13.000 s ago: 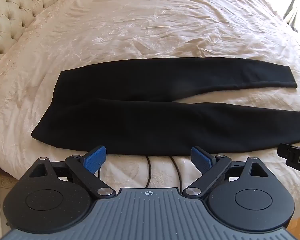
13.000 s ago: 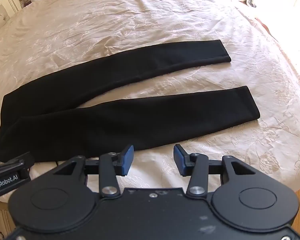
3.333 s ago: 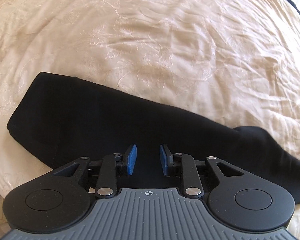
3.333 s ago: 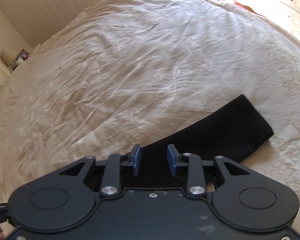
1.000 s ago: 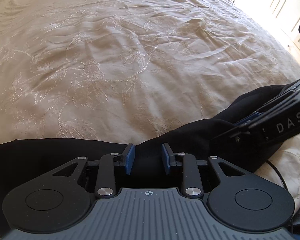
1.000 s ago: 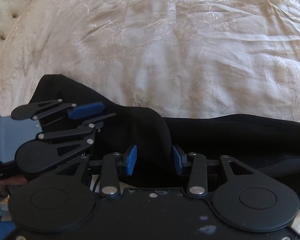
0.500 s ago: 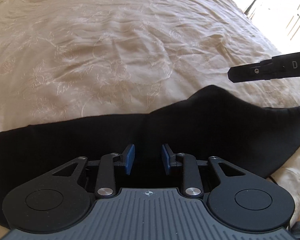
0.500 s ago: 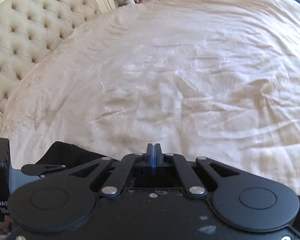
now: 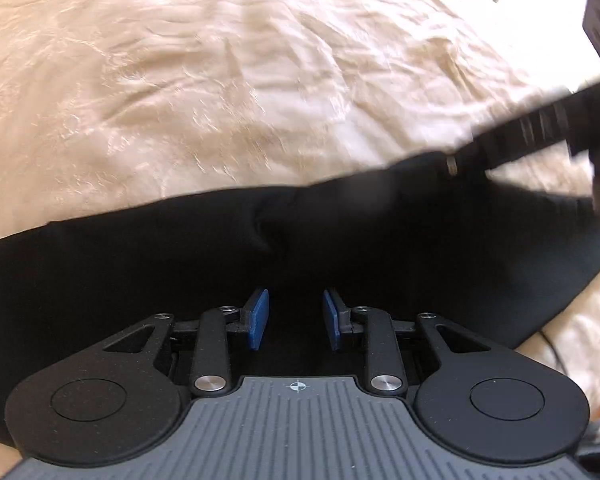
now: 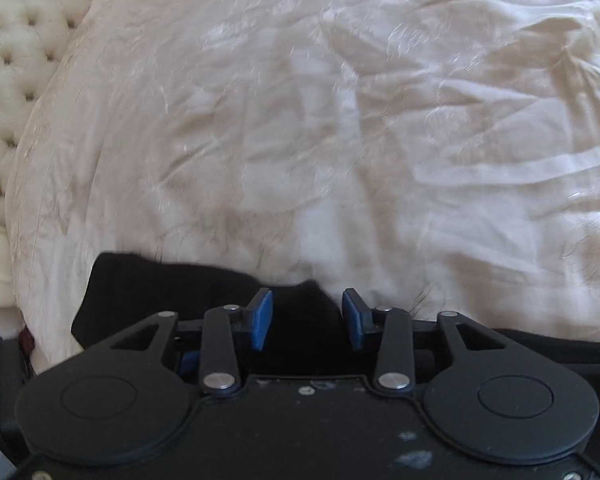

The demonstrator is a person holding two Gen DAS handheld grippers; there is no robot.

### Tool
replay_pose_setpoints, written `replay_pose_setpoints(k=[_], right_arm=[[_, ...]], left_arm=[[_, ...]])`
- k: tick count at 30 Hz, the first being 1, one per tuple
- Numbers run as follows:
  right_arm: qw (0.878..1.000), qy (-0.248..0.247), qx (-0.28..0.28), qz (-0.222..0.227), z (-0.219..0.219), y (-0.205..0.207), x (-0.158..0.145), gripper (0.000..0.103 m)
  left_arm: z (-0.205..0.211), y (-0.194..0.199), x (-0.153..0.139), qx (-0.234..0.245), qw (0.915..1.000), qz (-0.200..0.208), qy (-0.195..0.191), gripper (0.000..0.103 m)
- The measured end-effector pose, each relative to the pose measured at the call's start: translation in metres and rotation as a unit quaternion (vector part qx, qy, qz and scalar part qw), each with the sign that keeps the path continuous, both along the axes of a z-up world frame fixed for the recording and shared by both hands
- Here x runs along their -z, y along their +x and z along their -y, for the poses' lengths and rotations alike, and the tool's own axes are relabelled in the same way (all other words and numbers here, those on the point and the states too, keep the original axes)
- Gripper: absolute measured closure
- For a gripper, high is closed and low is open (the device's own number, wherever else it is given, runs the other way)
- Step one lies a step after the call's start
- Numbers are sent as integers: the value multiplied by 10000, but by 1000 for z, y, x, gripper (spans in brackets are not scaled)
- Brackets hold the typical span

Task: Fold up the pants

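Observation:
The black pants [image 9: 140, 264] lie folded in a long dark band across the cream bedspread, close to the near edge. My left gripper [image 9: 296, 322] hovers over the middle of the band with its blue pads apart and nothing between them. The right gripper shows blurred at the upper right of the left wrist view [image 9: 540, 128], above the cloth. In the right wrist view my right gripper [image 10: 307, 318] is open over the left end of the pants [image 10: 148, 284], and black cloth lies below the gap.
The cream embroidered bedspread [image 9: 260, 80] fills the far part of both views. A tufted cream headboard [image 10: 16, 40] stands at the far left of the right wrist view. A thin black cable [image 9: 556, 356] runs near the bed edge at right.
The right gripper has opened from fully shut and now sits lower over the pants' left end. In the left wrist view it has swung closer to the cloth. The left gripper stays open.

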State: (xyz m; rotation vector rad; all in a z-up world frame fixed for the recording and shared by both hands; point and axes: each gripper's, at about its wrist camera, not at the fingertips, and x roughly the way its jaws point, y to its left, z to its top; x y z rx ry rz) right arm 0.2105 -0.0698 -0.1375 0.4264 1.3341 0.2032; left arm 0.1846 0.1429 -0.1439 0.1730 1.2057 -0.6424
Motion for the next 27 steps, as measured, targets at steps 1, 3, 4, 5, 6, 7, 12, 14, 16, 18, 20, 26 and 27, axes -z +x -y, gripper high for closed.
replay_pose_setpoints(k=[1, 3, 4, 5, 6, 7, 12, 14, 16, 18, 20, 26, 27], right_arm=[[9983, -274, -459, 225, -16, -12, -7, 73], [9926, -587, -957, 462, -34, -33, -16, 85], [9905, -654, -1063, 578, -39, -43, -19, 85], [9886, -722, -1138, 670, -44, -53, -21, 86], [9867, -803, -1208, 732, -48, -62, -22, 87], [9844, -902, -1298, 777, -52, -72, -22, 87], [9891, -831, -1075, 565, -55, -88, -10, 87], [9917, -776, -862, 555, -51, -89, -12, 87], [9942, -699, -585, 566, -43, -82, -19, 84], [9965, -547, -192, 609, -31, -76, -27, 78], [9975, -203, 230, 636, -17, -67, -30, 70], [9940, 766, 714, 326, 0, -26, -19, 68], [9934, 936, 657, 136, -1, -17, -14, 68]], left_arm=[[-4, 6, -9, -177, 9997, 60, -141, 75], [-8, 25, -29, -489, 9976, 224, -427, 74], [-5, 35, -35, -533, 9970, 268, -493, 74], [0, 46, -37, -522, 9969, 269, -519, 73], [6, 57, -36, -497, 9971, 230, -528, 73], [14, 68, -33, -467, 9975, 157, -515, 73], [54, 91, 14, 251, 9958, -863, 164, 75], [49, 78, 23, 317, 9948, -953, 148, 75], [40, 64, 16, 271, 9971, -714, 72, 75], [30, 58, 8, 177, 9982, -571, -83, 75], [22, 55, 4, -2, 9982, -572, -204, 75], [18, 52, 1, -229, 9983, -441, -290, 75], [18, 52, 1, -258, 9983, -431, -304, 75]])
